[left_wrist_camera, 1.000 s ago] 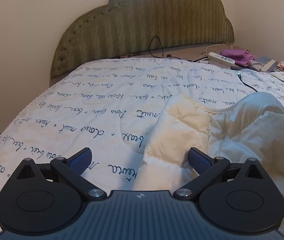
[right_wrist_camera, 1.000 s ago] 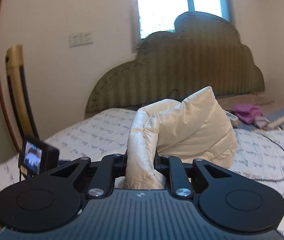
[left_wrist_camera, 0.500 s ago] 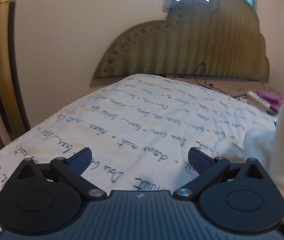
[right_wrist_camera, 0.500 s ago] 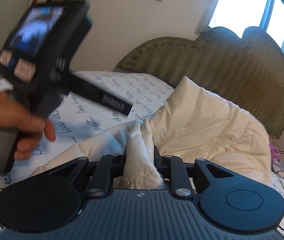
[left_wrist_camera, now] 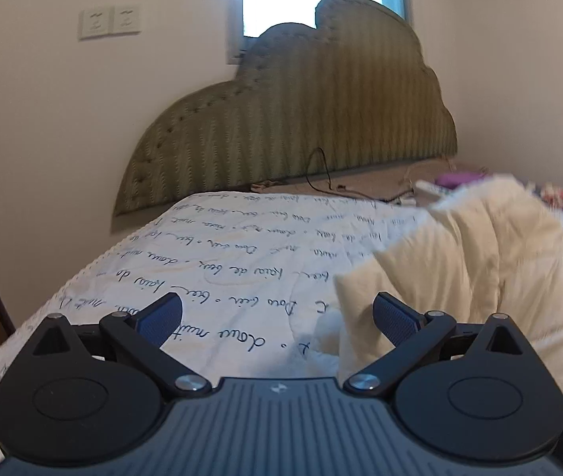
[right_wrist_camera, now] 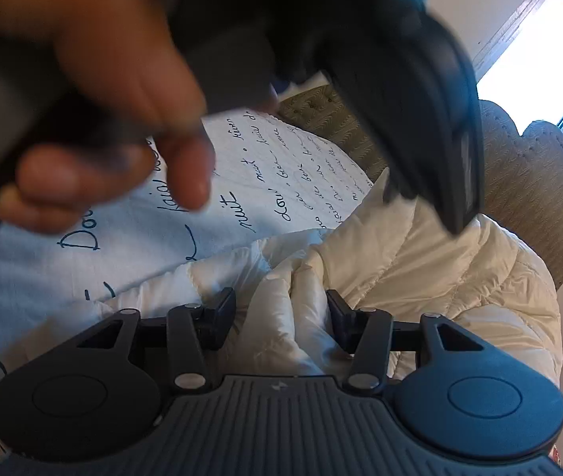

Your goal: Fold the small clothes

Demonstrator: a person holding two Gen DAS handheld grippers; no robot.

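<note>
Bedroom light falls on a bed (left_wrist_camera: 242,277) covered by a white quilt printed with handwriting, and we work at its near edge. Our right claw (right_wrist_camera: 281,313) has just been opening; a fold of the cream puffer jacket (right_wrist_camera: 420,265) sits between its fingers, the right pad against the fabric, the left pad standing clear. Our left claw (left_wrist_camera: 277,317) is spread wide, holding nothing, just beside the jacket's nearest corner (left_wrist_camera: 364,289). We judge the jacket light, soft, springy and slick, so folds may puff back; hems and quilted seams look the best holds. Farther off stands the green headboard (left_wrist_camera: 321,127).
</note>
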